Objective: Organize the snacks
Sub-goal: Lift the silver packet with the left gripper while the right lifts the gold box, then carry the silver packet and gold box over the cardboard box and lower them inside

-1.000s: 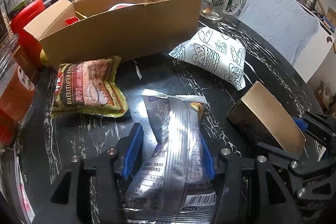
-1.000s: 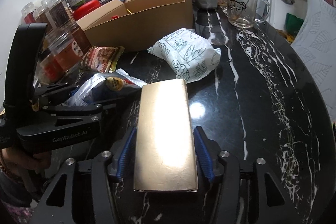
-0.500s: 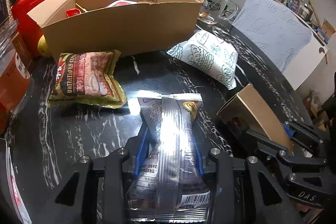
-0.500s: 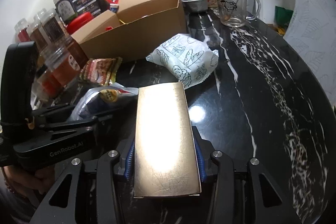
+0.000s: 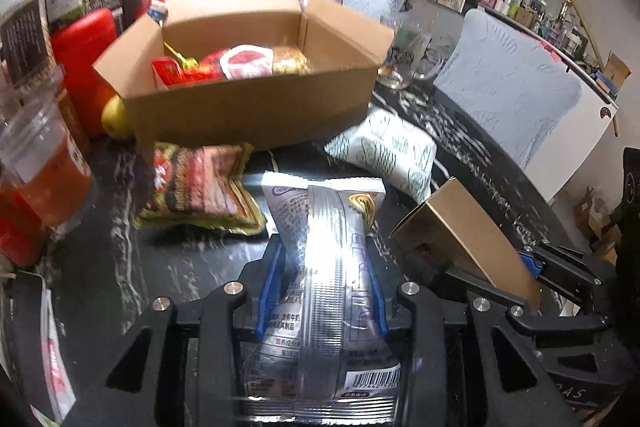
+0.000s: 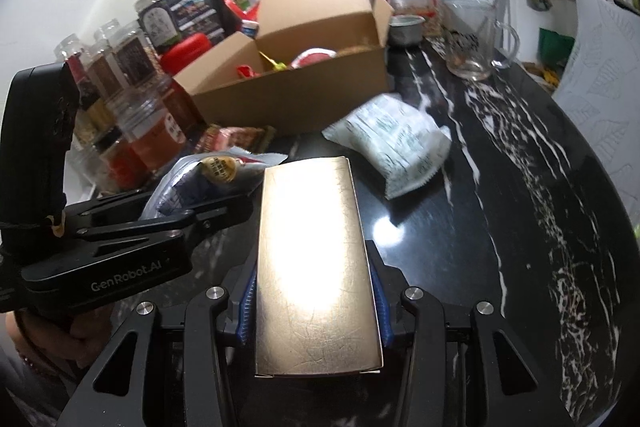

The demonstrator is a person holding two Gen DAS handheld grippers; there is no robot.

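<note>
Black marble table [image 6: 500,187]: left gripper [image 5: 322,291] clamps the silver snack pouch [image 5: 324,267], right gripper [image 6: 314,303] clamps the gold box [image 6: 312,267]; clear the cardboard box [image 5: 256,107] front wall at 12 o'clock before releasing.

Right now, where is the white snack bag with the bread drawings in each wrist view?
Left wrist: white bread-print bag lies right of centre on the black marble table, past the silver pouch.
Right wrist: same bag lies centre-right, beyond the gold box.
Shared landmark: the open cardboard box stands just behind it in both.
</note>
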